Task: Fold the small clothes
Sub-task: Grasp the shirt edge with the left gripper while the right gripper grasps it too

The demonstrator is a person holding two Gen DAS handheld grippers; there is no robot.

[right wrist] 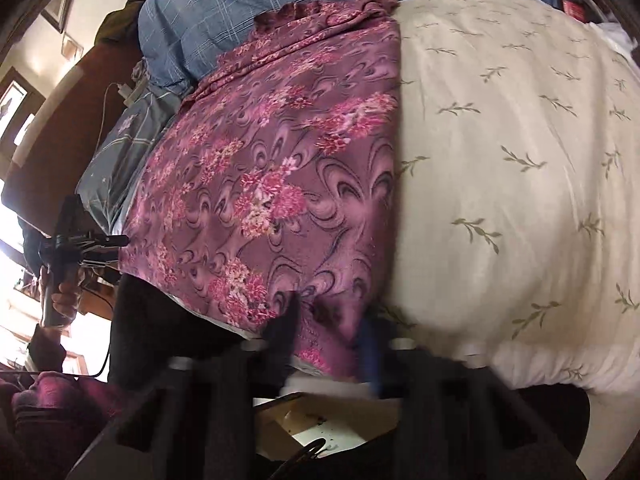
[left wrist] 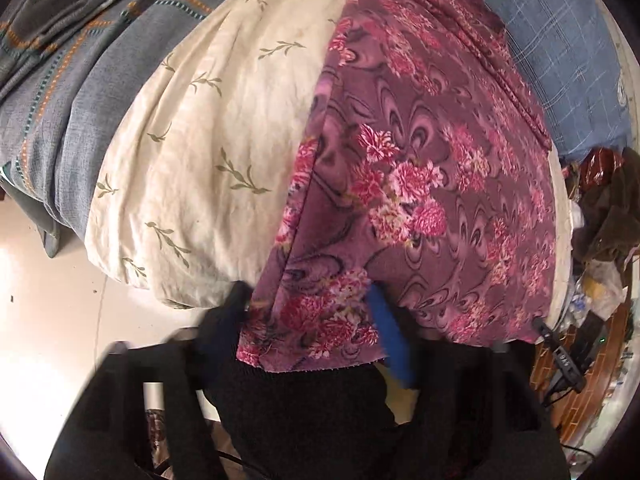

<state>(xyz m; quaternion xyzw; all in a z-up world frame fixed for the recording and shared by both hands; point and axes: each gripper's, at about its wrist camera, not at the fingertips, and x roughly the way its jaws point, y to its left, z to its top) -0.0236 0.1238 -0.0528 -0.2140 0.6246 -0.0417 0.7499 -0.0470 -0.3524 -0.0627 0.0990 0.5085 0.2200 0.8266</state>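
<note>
- The cloth (left wrist: 420, 168), purple with pink flowers, lies flat on the cream quilt (left wrist: 192, 152) of a bed. Its far end reaches the blue pillow (left wrist: 560, 60), and its near hem hangs over the bed edge.
- The left gripper (left wrist: 308, 304) has closed its fingers on one near corner of the cloth; the fabric bunches between the black finger and the blue one.
- The right gripper (right wrist: 328, 320) pinches the other near corner in the same way.
- I think both corners are held so that the near hem stays straight and can be carried toward the far end for a fold.
- The grip is close to the hem, so the cloth could slip out.
</note>
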